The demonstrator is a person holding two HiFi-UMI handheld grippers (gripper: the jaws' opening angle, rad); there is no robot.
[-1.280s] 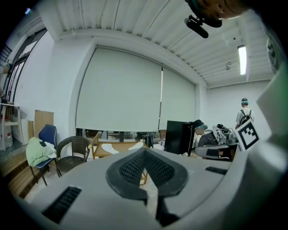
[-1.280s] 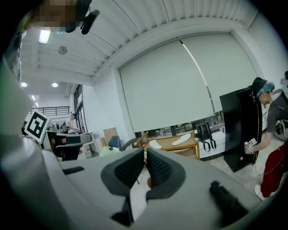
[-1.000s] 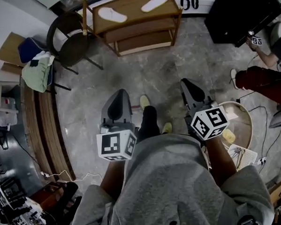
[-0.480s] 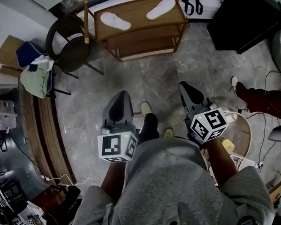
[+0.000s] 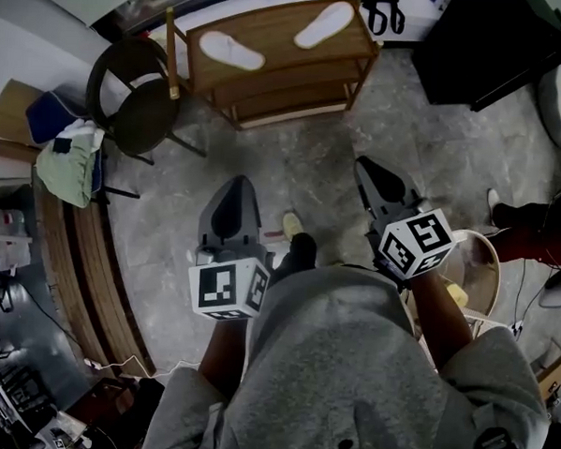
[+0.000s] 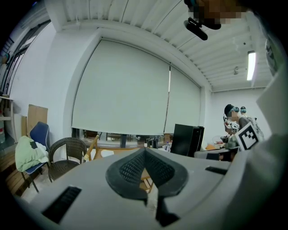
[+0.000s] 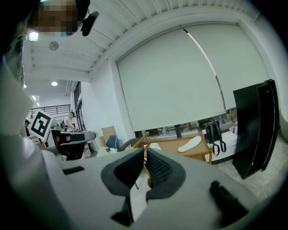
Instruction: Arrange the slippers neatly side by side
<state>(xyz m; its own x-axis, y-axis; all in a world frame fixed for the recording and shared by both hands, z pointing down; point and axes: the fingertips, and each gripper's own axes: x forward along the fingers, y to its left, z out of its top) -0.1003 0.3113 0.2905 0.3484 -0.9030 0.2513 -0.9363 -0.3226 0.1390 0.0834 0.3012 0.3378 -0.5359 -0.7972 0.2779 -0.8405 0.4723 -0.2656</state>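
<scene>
Two white slippers lie apart on the top of a wooden shelf at the far side of the floor: one at the left, one at the right, turned at different angles. My left gripper and right gripper hang in the air over the stone floor, well short of the shelf. Both are shut with nothing between the pads. In the right gripper view the right gripper points at the shelf, where one slipper shows clearly. The left gripper faces the same way.
A dark wicker chair stands left of the shelf, next to a chair draped with green cloth. A black cabinet sits at the right. A round basket and a seated person's leg are at my right.
The shelf with the slippers has drawn nearer in the head view as I walk toward it. Both grippers travelled along, still shut. The seated person at the right has slid mostly out of view.
</scene>
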